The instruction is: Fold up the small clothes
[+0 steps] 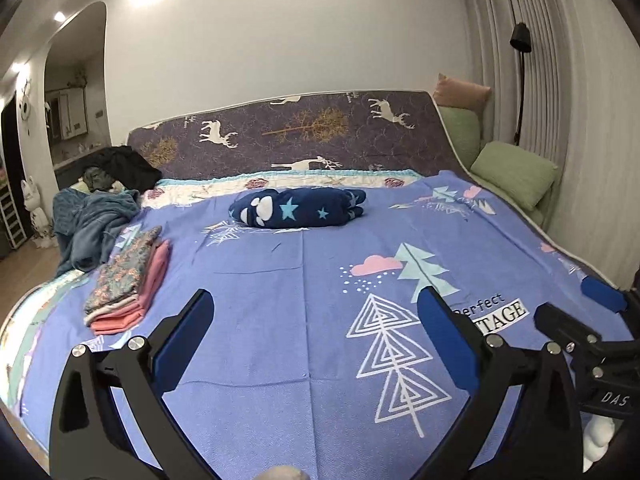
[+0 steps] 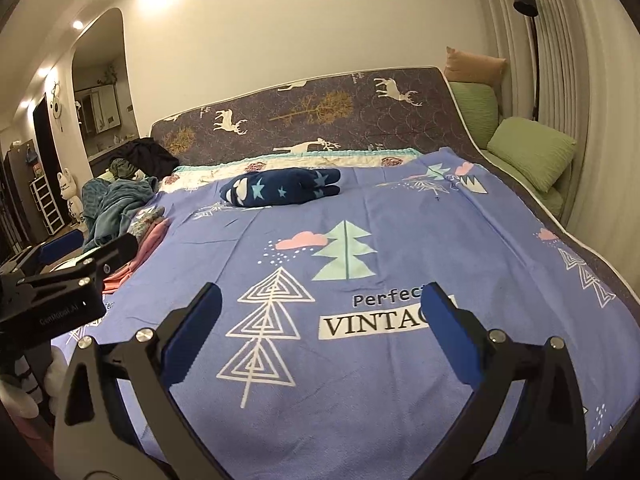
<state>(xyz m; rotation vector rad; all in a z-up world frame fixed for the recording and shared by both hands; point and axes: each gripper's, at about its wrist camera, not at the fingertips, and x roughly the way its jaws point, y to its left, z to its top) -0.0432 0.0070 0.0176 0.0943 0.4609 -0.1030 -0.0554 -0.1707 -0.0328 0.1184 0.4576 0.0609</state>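
Note:
A stack of folded small clothes (image 1: 128, 280), floral on top and pink below, lies at the left side of the bed; it also shows in the right wrist view (image 2: 138, 240), partly hidden by the left gripper. A rolled navy garment with stars (image 1: 298, 208) lies toward the far middle, and shows in the right wrist view (image 2: 280, 190). My left gripper (image 1: 314, 308) is open and empty above the blue bedspread (image 1: 280, 320). My right gripper (image 2: 322, 304) is open and empty over the printed sheet (image 2: 380, 400), to the right of the left one.
A heap of teal and dark clothes (image 1: 96, 216) sits at the far left of the bed. The patterned headboard (image 1: 300, 132) stands behind. Green and pink cushions (image 1: 512, 172) and a black floor lamp (image 1: 520, 80) are at the right by the curtain.

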